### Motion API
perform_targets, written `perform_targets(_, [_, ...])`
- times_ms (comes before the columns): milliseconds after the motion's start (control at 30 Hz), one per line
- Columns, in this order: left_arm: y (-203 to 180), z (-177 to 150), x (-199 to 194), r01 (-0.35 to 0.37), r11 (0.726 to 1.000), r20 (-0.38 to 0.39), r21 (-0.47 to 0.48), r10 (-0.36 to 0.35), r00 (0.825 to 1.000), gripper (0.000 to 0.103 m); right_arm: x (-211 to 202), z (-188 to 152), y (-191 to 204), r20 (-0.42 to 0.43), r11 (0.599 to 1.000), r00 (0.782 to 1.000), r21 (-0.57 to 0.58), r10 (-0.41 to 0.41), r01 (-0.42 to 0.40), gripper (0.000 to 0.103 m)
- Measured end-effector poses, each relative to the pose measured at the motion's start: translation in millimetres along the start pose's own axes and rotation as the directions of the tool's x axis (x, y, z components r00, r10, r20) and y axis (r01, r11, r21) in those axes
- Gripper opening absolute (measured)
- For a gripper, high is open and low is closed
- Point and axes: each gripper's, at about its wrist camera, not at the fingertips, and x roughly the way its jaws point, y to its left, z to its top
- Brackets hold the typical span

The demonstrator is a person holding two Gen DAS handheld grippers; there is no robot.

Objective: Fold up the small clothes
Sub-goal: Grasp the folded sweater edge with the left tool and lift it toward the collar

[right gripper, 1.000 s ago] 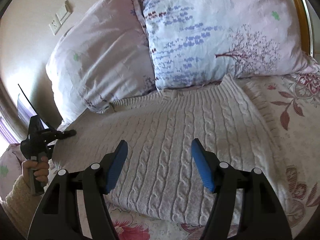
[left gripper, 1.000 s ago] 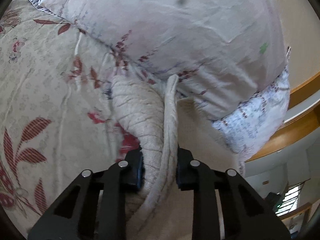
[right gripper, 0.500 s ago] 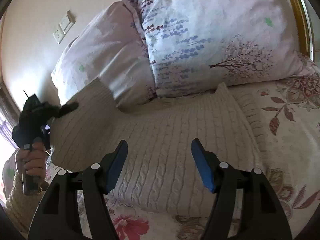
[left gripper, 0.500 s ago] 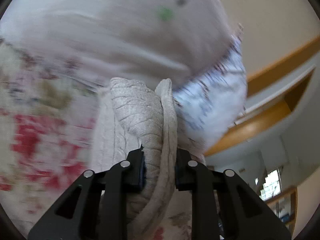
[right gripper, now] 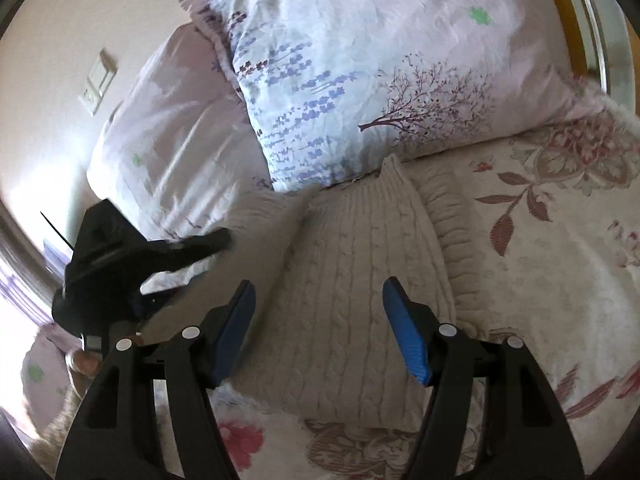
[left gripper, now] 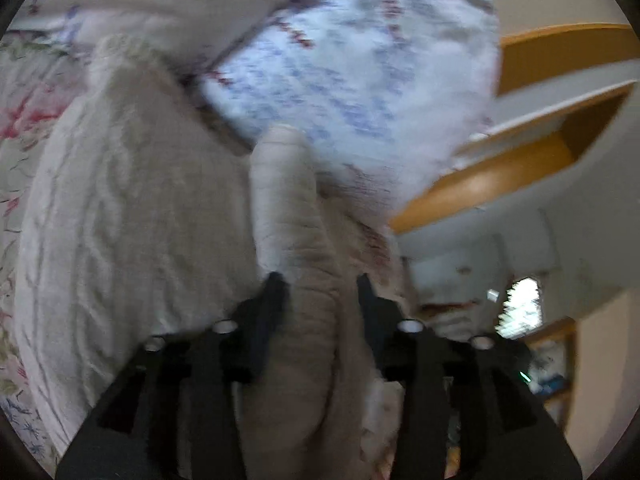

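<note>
A cream cable-knit sweater [right gripper: 352, 280] lies flat on the bed, its collar toward the pillows. In the left wrist view, the sweater's sleeve [left gripper: 296, 220] runs up between the jaws of my left gripper [left gripper: 320, 280]. The jaws are opening, and a gap shows between the cloth and the right-hand finger. From the right wrist camera, the left gripper [right gripper: 222, 240] hovers over the sweater's left side, where the sleeve [right gripper: 264, 220] is folded inward over the body. My right gripper [right gripper: 320, 292] stands open just above the sweater's lower part, with nothing between its blue pads [right gripper: 404, 332].
Two pillows lean at the head of the bed, one pale pink [right gripper: 168, 148] and one with a blue flower print [right gripper: 360, 60]. The floral bedsheet [right gripper: 560, 260] spreads to the right. A wooden headboard [left gripper: 540, 168] and a wall switch [right gripper: 98, 86] lie behind. A hand [right gripper: 86, 360] holds the left gripper.
The left gripper swung right, carrying the sleeve from the sheet over the sweater's body, and its jaws have widened off the cloth. The right gripper shifted slightly and stays open.
</note>
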Motion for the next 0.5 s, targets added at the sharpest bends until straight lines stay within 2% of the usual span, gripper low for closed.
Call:
perform_targets(33, [-2.9, -0.9, -10.2, 0.038, 0.999, 0.006, 0.005, -0.038, 0.999, 0.051, 1.7, 3.1, -1.4, -0.015, 1.0, 1.0, 0.02, 0.023, -0.023, 0.067])
perform_targets(67, [-3.6, -2.1, -19.2, 0.047, 0.999, 0.022, 0.02, -0.047, 0.999, 0.059, 4.4, 6.4, -2.8, -0.033, 0.998, 0.998, 0.046, 0.05, -0.049, 0.067])
perform_targets(133, [-5.2, -3.2, -40.4, 0.018, 0.998, 0.078, 0.058, -0.022, 0.997, 0.067, 10.6, 11.9, -4.1, -0.07, 0.991, 0.992, 0.089, 0.103, -0.097, 0.067])
perform_targets(200, [1.5, -5.9, -67.6, -0.075, 0.995, 0.161, 0.064, 0.064, 0.985, 0.067, 19.4, 17.1, -4.9, -0.105, 0.983, 0.985, 0.136, 0.14, -0.125, 0.067])
perform_targets(267, [13.6, -5.2, -86.7, -0.185, 0.982, 0.214, 0.038, 0.173, 0.961, 0.07, 31.8, 22.3, -5.6, -0.138, 0.975, 0.977, 0.173, 0.164, -0.139, 0.067])
perform_targets(333, [27.0, -3.8, -94.8, -0.256, 0.966, 0.221, 0.018, 0.246, 0.944, 0.07, 42.0, 24.3, -5.9, -0.161, 0.972, 0.973, 0.195, 0.163, -0.131, 0.067])
perform_targets(400, [41.0, -4.3, -94.4, -0.313, 0.95, 0.197, -0.003, 0.307, 0.931, 0.07, 54.7, 25.3, -5.4, -0.193, 0.969, 0.966, 0.21, 0.172, -0.13, 0.067])
perform_targets(500, [52.4, -4.0, -82.5, -0.338, 0.941, 0.153, -0.014, 0.336, 0.929, 0.07, 71.4, 24.5, -5.2, -0.225, 0.969, 0.961, 0.222, 0.159, -0.108, 0.067])
